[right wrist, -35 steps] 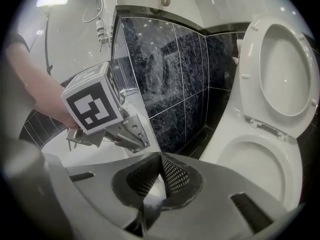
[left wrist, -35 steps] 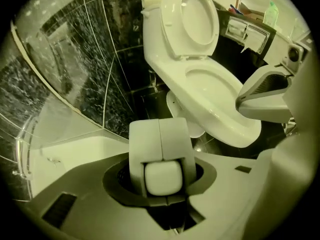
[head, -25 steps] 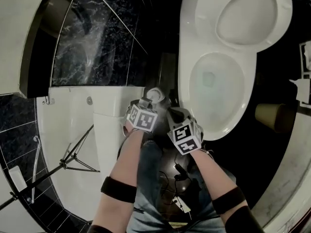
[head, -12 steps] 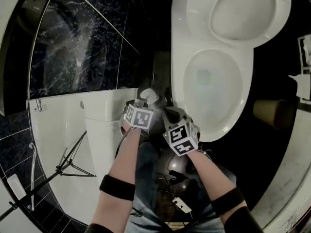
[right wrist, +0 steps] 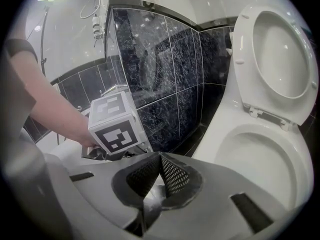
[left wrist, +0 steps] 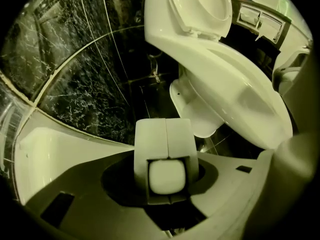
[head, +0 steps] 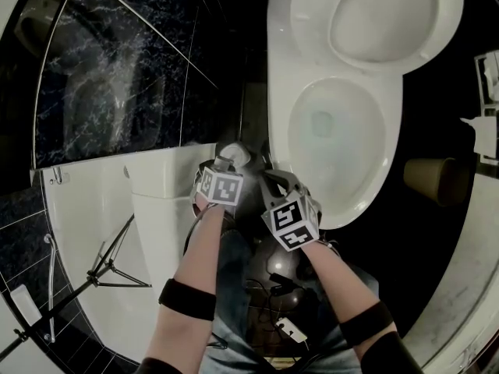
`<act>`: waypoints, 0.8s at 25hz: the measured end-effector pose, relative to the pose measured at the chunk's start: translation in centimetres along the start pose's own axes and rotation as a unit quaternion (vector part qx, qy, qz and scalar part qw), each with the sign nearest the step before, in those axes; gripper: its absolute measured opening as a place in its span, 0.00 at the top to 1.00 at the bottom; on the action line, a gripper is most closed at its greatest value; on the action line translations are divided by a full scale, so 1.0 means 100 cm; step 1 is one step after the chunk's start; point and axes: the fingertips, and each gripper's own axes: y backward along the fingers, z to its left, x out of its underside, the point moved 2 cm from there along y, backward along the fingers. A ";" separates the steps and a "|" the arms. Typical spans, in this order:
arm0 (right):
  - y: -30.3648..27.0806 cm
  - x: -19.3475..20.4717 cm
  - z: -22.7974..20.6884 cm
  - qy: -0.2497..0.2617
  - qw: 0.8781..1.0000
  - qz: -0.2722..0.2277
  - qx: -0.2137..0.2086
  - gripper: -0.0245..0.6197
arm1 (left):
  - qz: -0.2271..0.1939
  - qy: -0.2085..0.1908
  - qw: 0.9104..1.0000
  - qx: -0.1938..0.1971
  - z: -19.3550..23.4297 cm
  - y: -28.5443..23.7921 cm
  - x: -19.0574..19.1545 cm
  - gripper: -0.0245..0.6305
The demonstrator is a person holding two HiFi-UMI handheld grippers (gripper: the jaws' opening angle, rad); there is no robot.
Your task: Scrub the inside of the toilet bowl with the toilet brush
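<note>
The white toilet bowl (head: 335, 142) stands with its lid (head: 386, 18) raised; it also fills the right of the right gripper view (right wrist: 265, 169). My left gripper (head: 231, 164) points almost straight down at the bowl's left front. In the left gripper view its white fingers (left wrist: 150, 139) close around a white rounded end, the toilet brush handle (left wrist: 165, 177), seen end-on. The jaws have just been opening slightly, with the handle still between them. The brush head is hidden. My right gripper (head: 274, 184) hovers beside it, its mesh pads (right wrist: 172, 174) meeting at the tips with nothing between them.
A dark marbled tile wall (head: 117, 76) rises to the left of the toilet. A white tub edge (head: 101, 201) and a tripod stand (head: 101, 275) lie at the lower left. A toilet paper roll (head: 427, 179) sits to the right. Cables (head: 284, 326) trail on the floor below.
The head view has swung, so the toilet sits further left in it. The left gripper has sunk slightly next to the bowl. The right gripper has stayed in place.
</note>
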 end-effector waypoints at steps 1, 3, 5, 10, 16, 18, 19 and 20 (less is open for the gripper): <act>0.000 -0.001 0.000 0.000 1.000 -0.001 0.001 0.94 | -0.001 -0.002 1.000 -0.004 0.000 0.000 -0.001 0.66; 0.001 -0.001 0.000 -0.001 1.000 -0.001 0.001 0.94 | -0.002 -0.008 1.000 -0.011 0.002 0.000 -0.002 0.60; 0.002 -0.001 0.000 -0.001 1.000 0.000 0.001 0.94 | -0.007 -0.009 1.000 -0.008 0.002 0.001 -0.002 0.35; 0.007 -0.002 0.000 -0.002 1.000 0.003 0.003 0.94 | 0.001 -0.020 1.000 0.000 -0.002 0.013 0.002 0.31; 0.021 -0.010 -0.001 -0.005 1.000 0.003 0.005 0.94 | -0.003 -0.026 1.000 -0.013 0.004 0.036 0.001 0.31; 0.026 -0.014 -0.001 -0.008 1.000 0.004 0.006 0.94 | -0.007 -0.027 0.999 -0.017 0.006 0.045 -0.002 0.31; 0.029 -0.015 -0.002 -0.010 1.000 0.004 0.007 0.94 | -0.010 -0.027 0.999 -0.018 0.006 0.050 -0.004 0.31; 0.032 -0.017 -0.002 -0.011 1.000 0.004 0.009 0.94 | -0.012 -0.026 0.999 -0.019 0.005 0.057 -0.004 0.31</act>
